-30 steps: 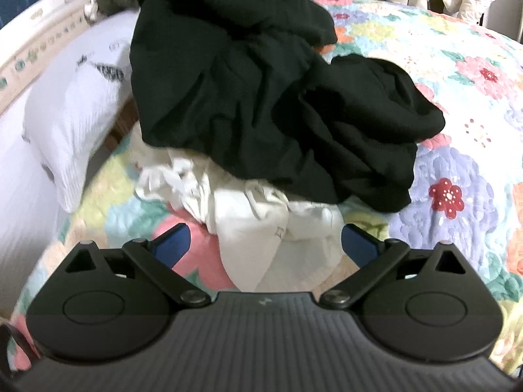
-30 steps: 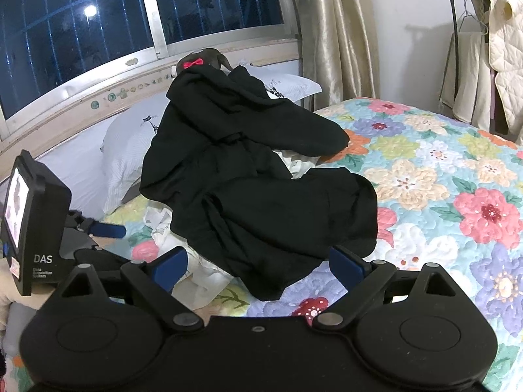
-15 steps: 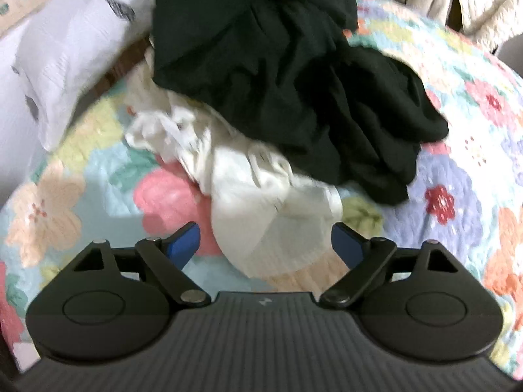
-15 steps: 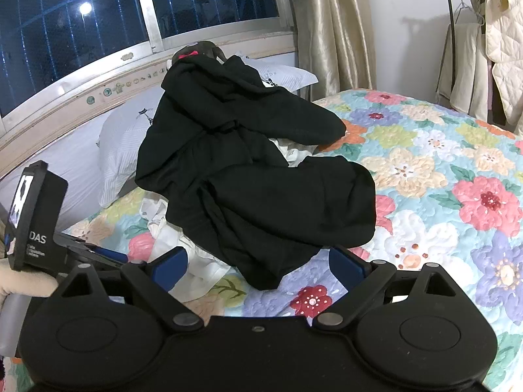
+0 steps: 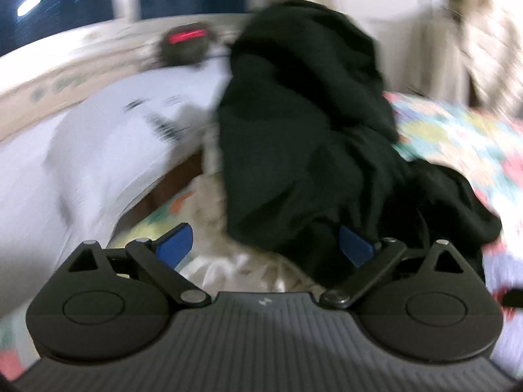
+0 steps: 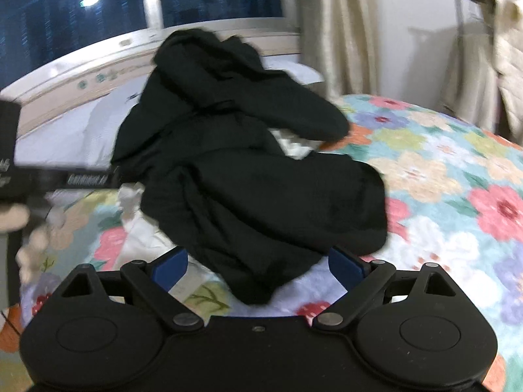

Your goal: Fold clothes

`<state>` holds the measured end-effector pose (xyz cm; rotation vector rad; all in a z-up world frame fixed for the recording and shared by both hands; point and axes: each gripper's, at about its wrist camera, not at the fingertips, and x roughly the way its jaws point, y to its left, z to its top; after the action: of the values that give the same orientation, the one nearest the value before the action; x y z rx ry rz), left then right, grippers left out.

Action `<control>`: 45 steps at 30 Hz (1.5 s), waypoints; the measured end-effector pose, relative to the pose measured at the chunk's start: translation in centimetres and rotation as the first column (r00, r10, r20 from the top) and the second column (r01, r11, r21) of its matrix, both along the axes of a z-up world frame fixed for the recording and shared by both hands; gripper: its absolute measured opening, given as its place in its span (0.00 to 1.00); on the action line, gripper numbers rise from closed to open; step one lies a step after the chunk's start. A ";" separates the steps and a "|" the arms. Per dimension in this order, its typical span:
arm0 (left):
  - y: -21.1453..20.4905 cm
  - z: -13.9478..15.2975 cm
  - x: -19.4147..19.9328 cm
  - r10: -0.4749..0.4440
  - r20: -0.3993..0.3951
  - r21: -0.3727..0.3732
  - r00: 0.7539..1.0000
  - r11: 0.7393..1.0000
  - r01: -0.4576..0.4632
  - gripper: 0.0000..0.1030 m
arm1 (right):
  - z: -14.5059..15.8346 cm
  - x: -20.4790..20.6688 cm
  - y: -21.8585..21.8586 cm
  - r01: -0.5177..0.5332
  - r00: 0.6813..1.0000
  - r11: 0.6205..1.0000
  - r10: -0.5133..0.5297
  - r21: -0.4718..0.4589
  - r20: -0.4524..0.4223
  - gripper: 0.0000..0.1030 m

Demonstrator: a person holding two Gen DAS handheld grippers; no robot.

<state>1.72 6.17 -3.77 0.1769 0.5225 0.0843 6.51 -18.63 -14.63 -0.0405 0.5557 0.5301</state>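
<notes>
A heap of black clothing (image 5: 304, 130) lies crumpled on the bed, over a white garment (image 5: 235, 271) that sticks out at its near side. My left gripper (image 5: 264, 246) is low and close in front of the heap. Its jaws are opening, with the black hem and the white cloth between the blue pads, which press on nothing. In the right wrist view the black heap (image 6: 248, 176) fills the middle and the white garment (image 6: 137, 238) shows at its left. My right gripper (image 6: 258, 268) is open just before the black hem.
A floral quilt (image 6: 441, 179) covers the bed to the right. A white pillow (image 5: 98, 150) and a dark plush toy with a red bow (image 5: 186, 45) lie behind the heap, under the window (image 6: 65, 9). A curtain (image 6: 333, 32) and a rack with a pale coat (image 6: 503, 49) stand at back right.
The left gripper has swung up and moved in, so the black hem now lies between its pads. The right gripper has sunk closer to the black heap. Both views are blurred by motion.
</notes>
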 end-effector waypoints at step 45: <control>-15.2 6.4 -6.7 -0.337 0.206 -0.067 0.919 0.932 0.357 0.60 | 5.2 -1.3 -28.6 0.432 0.898 0.871 -0.439 0.233 -0.022 0.23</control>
<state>-5.02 -9.02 2.66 0.1566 0.2959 -0.2717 5.23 -47.26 -9.41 0.2959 0.4498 0.1470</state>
